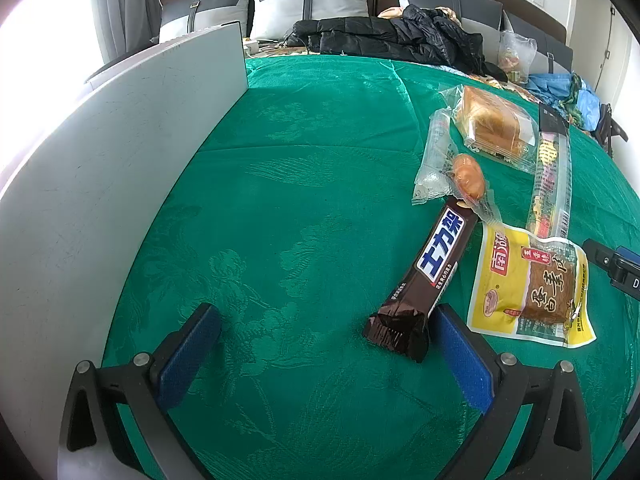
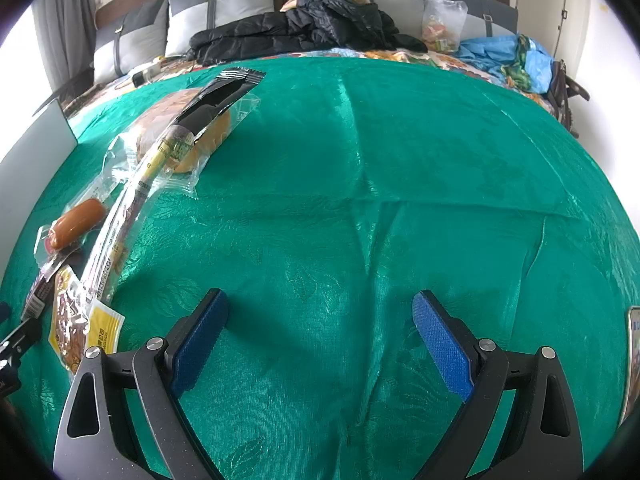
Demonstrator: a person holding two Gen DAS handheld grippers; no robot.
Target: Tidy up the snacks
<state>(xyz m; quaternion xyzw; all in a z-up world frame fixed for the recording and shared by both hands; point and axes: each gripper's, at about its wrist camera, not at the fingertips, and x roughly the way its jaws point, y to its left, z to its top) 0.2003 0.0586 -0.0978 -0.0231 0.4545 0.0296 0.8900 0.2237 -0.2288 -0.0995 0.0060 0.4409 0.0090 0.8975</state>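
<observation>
Through the left wrist camera I saw my left tongs [image 1: 324, 328] spread wide and gripping nothing, hanging over the green cloth [image 1: 304, 184]. The brown chocolate bar [image 1: 430, 276] lay on the cloth with its near end just inside the right-hand pad [image 1: 460, 364]; I could not tell whether they touched. Just beyond it sat the yellow tofu packet [image 1: 532, 288], a small sausage [image 1: 468, 178] in clear wrap, a wrapped bread slice [image 1: 492, 128] and a long stick snack [image 1: 550, 172], all bunched on the right. A white board [image 1: 120, 160] stood upright along the left.

Through the right wrist camera my right tongs [image 2: 320, 312] were likewise wide apart and empty over bare cloth [image 2: 400, 160]. The same snacks lay well off to the left: the stick snack [image 2: 168, 152] rested across the bread slice [image 2: 212, 132], with the sausage [image 2: 76, 220] and tofu packet [image 2: 72, 320] nearer.
</observation>
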